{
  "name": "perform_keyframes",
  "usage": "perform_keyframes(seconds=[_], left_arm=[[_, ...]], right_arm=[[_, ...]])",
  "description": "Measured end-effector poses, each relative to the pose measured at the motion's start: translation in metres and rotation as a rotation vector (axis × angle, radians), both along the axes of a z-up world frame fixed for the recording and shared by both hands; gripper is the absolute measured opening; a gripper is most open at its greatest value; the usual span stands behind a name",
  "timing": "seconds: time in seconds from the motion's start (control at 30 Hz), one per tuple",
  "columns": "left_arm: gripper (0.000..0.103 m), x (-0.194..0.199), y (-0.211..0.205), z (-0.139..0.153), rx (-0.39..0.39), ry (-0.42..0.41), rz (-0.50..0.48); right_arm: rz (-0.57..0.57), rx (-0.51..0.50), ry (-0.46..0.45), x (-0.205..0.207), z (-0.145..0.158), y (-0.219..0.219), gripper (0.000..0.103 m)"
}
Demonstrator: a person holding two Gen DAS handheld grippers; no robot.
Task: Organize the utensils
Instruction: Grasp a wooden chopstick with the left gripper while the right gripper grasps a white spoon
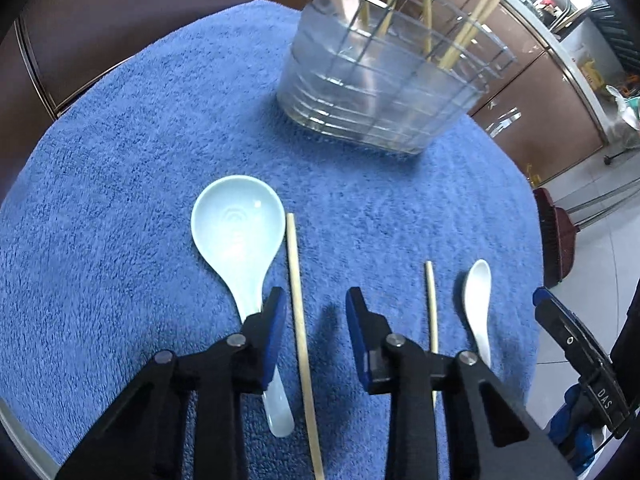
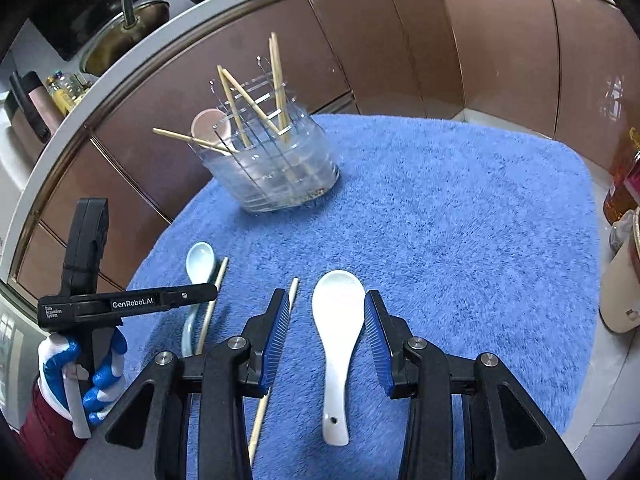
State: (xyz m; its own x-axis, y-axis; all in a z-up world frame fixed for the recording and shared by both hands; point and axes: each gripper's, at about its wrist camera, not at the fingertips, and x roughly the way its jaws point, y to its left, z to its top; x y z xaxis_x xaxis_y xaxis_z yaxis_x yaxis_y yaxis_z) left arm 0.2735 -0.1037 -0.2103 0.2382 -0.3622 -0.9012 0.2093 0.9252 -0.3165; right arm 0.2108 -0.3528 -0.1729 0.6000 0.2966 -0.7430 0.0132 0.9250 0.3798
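Note:
On a blue towel (image 1: 120, 184) lie a pale blue spoon (image 1: 236, 232), a chopstick (image 1: 298, 312) right of it, a second chopstick (image 1: 431, 308) and a white spoon (image 1: 478, 300). My left gripper (image 1: 316, 300) is open, its jaws on either side of the first chopstick, just above the towel. In the right wrist view my right gripper (image 2: 326, 304) is open with the white spoon (image 2: 338, 336) between its jaws. The pale blue spoon (image 2: 200, 260) and both chopsticks (image 2: 212, 300) (image 2: 280, 344) lie left of it. A clear utensil holder (image 2: 272, 168) at the back holds several chopsticks and a pink spoon (image 2: 210, 126).
The holder (image 1: 376, 92) stands at the far side of the towel (image 2: 460, 220). Brown cabinet doors (image 2: 400, 48) curve behind the table. A countertop with pots (image 2: 124, 36) is at upper left. Jars (image 2: 624, 184) stand off the towel's right edge.

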Motion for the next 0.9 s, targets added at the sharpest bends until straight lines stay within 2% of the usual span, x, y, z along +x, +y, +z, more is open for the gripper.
perform_keyframes(seconds=[0.37, 0.63, 0.77, 0.9], left_arm=[[0.016, 0.020, -0.015, -0.017, 0.026, 0.065, 0.005], [0.010, 0.013, -0.046, -0.017, 0.054, 0.068, -0.061], [0.010, 0.016, -0.057, -0.016, 0.083, 0.079, -0.080], [0.010, 0.026, -0.072, -0.015, 0.133, 0.107, -0.124]], right_arm=[[0.123, 0.027, 0.083, 0.031, -0.025, -0.008, 0.039], [0.211, 0.060, 0.120, 0.053, -0.046, -0.011, 0.039], [0.261, 0.085, 0.129, 0.062, -0.053, -0.010, 0.031], [0.310, 0.085, 0.137, 0.072, -0.058, -0.004, 0.029]])
